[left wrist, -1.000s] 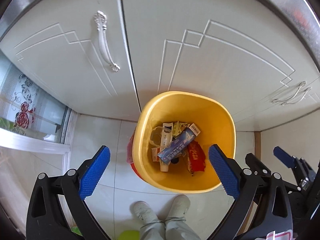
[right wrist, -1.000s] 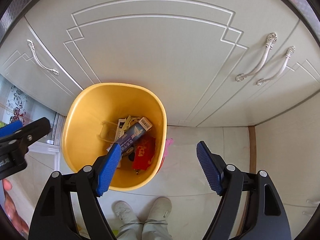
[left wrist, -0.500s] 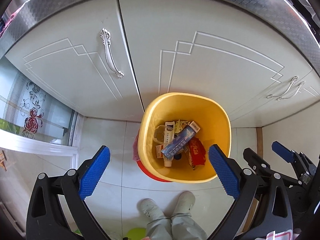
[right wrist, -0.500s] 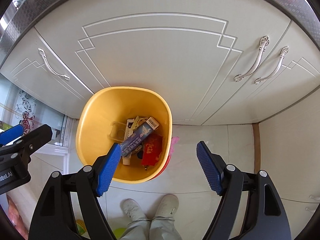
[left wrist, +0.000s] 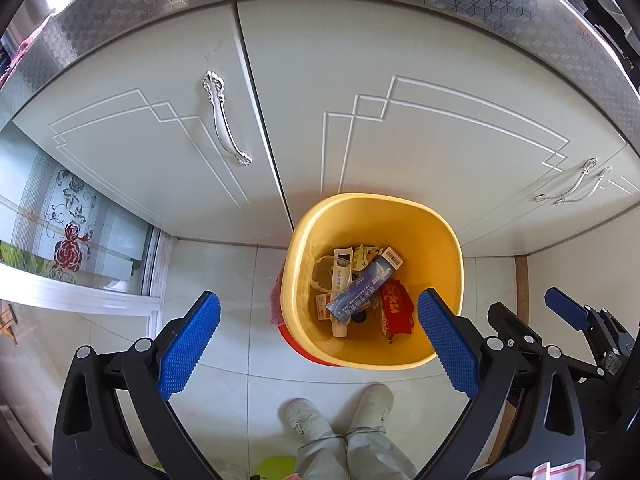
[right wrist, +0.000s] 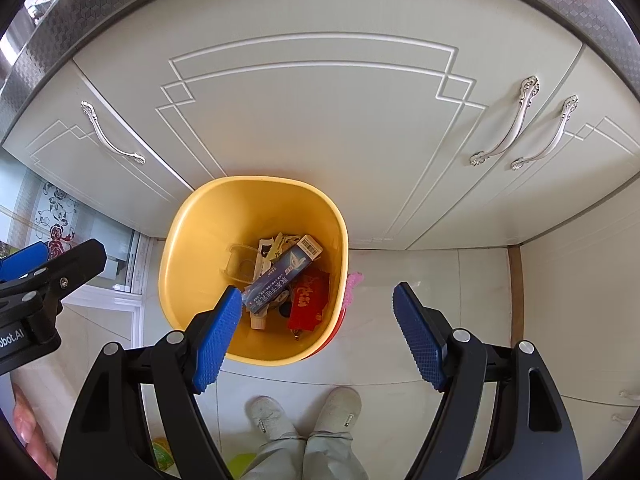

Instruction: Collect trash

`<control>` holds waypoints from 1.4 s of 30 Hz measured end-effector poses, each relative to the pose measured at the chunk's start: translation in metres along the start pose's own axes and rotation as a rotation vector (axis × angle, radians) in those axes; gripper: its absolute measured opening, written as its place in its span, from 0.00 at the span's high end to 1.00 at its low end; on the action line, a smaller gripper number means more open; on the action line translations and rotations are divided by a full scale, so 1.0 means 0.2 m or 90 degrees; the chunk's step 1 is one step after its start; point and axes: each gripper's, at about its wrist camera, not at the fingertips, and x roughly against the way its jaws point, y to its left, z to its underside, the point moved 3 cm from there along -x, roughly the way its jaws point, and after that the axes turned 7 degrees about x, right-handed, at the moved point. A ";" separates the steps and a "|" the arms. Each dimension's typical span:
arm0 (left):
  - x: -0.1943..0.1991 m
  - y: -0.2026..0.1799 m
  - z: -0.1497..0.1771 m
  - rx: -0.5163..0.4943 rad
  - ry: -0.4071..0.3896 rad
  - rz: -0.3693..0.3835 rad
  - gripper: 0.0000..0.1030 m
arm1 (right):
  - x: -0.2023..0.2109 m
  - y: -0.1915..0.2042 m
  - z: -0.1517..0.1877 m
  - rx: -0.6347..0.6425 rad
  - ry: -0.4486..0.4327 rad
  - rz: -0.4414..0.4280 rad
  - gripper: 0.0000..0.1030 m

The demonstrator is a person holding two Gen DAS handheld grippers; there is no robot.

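Yellow plastic forms the trash bin, which stands on the pale tiled floor directly below and ahead of both tools, its back wall close to the cream cabinet doors. At its bottom lie a blue toothpaste box set diagonally, a red wrapper beside it, a white tube poking out under the box, a clear plastic tub and scraps of paper packaging. That so much already sits inside suggests collecting is well along, and the bin probably stands against the cabinets to stay out of the walkway.

The left gripper hangs above the bin with its blue pads spread wide and nothing between them; the bin sits between the fingers, nearer the right-hand pad. The right gripper is likewise spread and empty, with the bin under its left-hand finger and bare floor under the other. Both point steeply down, which fits dropping items in from overhead rather than reaching in.

Just behind the tools, the person's white shoes stand close to the bin's near rim. A pink scrap lies on the floor to the right of the bin, possibly trash left to gather. Past the left gripper's far side, a frosted sliding door with a red flower pattern meets the cabinets.
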 end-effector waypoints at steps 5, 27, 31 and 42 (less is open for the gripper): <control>0.00 0.00 0.00 -0.005 -0.001 -0.001 0.05 | 0.00 0.00 -0.01 -0.001 0.001 -0.001 0.24; 0.00 0.01 -0.01 -0.006 0.003 0.000 0.05 | -0.01 0.01 -0.01 -0.003 0.002 -0.004 0.24; 0.00 0.01 -0.01 -0.004 0.002 0.000 0.05 | -0.01 0.01 -0.01 -0.003 0.002 -0.005 0.24; 0.01 0.02 -0.01 -0.005 0.003 0.000 0.05 | -0.01 0.01 -0.01 -0.003 0.002 -0.006 0.24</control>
